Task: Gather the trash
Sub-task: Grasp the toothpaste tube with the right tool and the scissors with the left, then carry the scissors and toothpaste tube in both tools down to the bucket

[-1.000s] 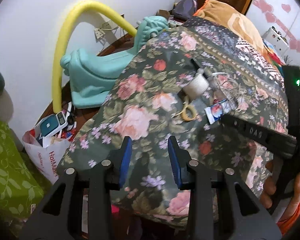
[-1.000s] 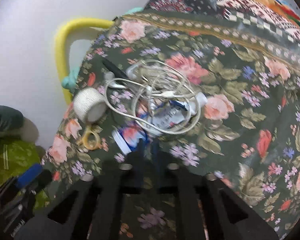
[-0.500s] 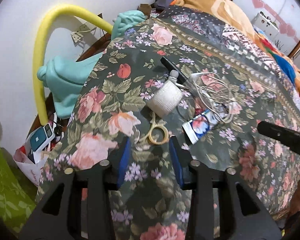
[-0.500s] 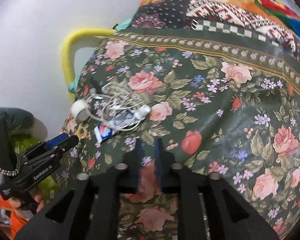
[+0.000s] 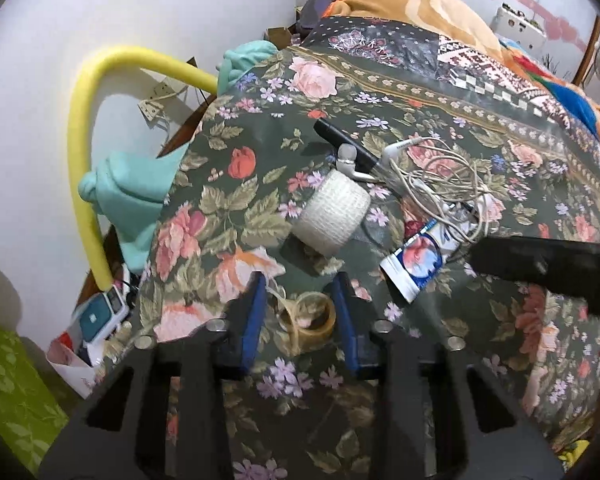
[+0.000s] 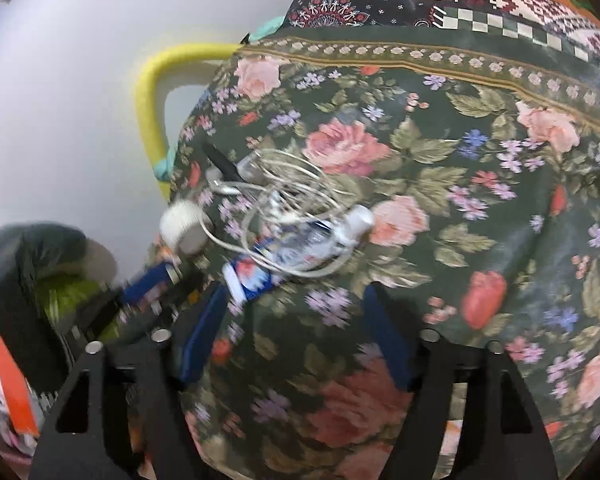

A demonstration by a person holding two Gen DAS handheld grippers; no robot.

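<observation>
Floral bedspread (image 5: 236,208), tape ring (image 5: 309,320) btwn left fingers (image 5: 256,316)

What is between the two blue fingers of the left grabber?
A yellowish tape ring lies on the flowered cloth between the left gripper's fingers. The left wrist view shows it.

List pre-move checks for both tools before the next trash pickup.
1. Tape ring between the left tool pads: ok.
2. Left tool pads pressing on the ring: not ok, a gap shows beside the ring.
3. Right tool jaws opening, only bedspread between them: ok.
4. Wrapper ahead of the right tool: ok, nearer its left finger.
5. Wrapper free of the earphone cable: not ok, the cable lies over it.
6. White roll apart from the left tool: ok.
</observation>
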